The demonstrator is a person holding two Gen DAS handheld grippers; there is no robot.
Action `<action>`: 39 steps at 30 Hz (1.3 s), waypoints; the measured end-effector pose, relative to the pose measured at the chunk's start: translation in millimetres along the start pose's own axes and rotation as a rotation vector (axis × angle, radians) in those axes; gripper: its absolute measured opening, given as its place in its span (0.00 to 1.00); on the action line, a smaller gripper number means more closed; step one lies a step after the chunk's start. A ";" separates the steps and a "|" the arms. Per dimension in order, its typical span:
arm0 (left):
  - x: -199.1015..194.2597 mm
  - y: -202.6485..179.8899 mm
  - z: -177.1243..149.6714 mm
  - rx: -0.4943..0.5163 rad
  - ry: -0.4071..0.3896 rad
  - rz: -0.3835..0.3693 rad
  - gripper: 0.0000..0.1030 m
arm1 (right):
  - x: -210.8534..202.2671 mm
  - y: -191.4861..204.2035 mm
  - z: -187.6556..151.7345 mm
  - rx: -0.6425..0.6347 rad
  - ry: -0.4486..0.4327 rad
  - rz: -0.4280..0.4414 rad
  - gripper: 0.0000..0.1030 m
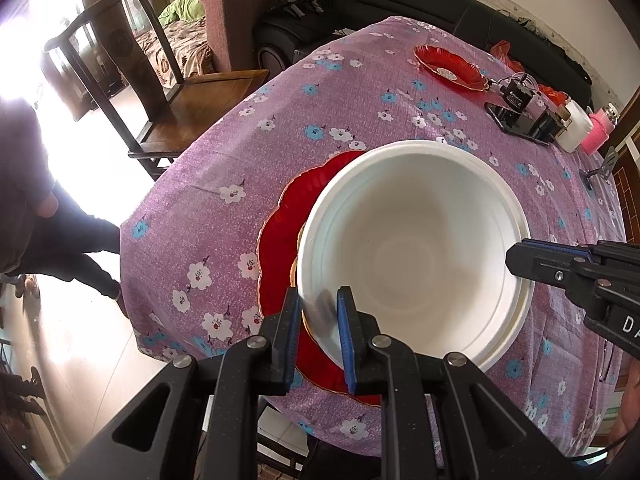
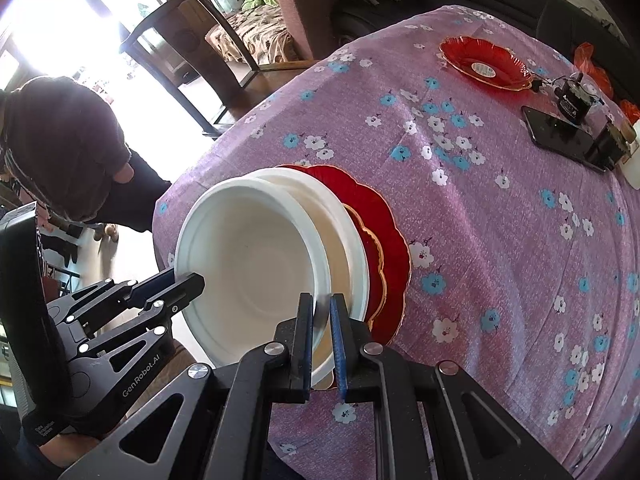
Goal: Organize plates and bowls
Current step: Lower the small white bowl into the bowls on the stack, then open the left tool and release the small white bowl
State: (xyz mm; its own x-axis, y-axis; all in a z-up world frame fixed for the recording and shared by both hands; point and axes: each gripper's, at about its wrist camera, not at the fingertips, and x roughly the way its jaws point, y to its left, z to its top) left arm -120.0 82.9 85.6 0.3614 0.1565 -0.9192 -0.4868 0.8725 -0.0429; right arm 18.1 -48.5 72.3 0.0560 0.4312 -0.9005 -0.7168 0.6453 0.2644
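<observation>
We have most of the stacking done. Near the front edge of the counter sits a pile of red scalloped plates, and on it a white bowl nested inside another. The top bowl is gripped from both sides: our left gripper has its fingers closed to a narrow gap over the near rim, and our right gripper pinches the opposite rim the same way, its blue pads on either side of the thin wall. The top bowl appears tilted rather than fully seated in the one below, so we judge this placement is not finished.

What is left, as far as we can see, is one more red plate lying alone at the far side of the counter, well apart from the pile, near a phone and some small clutter.
</observation>
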 end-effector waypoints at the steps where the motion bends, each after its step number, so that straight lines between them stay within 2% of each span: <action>1: 0.0 0.0 0.0 0.000 0.000 0.000 0.17 | 0.2 0.1 -0.1 0.000 0.001 0.000 0.11; 11: -0.8 0.8 -3.3 -0.002 -0.008 -0.002 0.23 | 1.2 2.8 -1.8 -0.011 0.008 -0.001 0.12; 15: -1.8 1.6 -3.2 -0.004 -0.012 0.001 0.28 | 0.9 3.1 -1.9 -0.008 0.008 0.002 0.12; 26: -4.0 0.1 -3.3 0.000 -0.017 0.006 0.29 | -3.0 2.4 -3.6 -0.006 -0.001 0.006 0.12; 39: -17.8 3.5 1.0 -0.013 -0.049 0.000 0.33 | -35.1 -24.7 -7.7 0.086 -0.084 0.054 0.12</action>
State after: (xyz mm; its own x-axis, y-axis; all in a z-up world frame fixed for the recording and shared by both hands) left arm -127.4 83.6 102.2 0.3996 0.1797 -0.8989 -0.4975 0.8661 -0.0480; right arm 28.5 -84.4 94.7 0.0801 0.5156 -0.8531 -0.6581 0.6701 0.3432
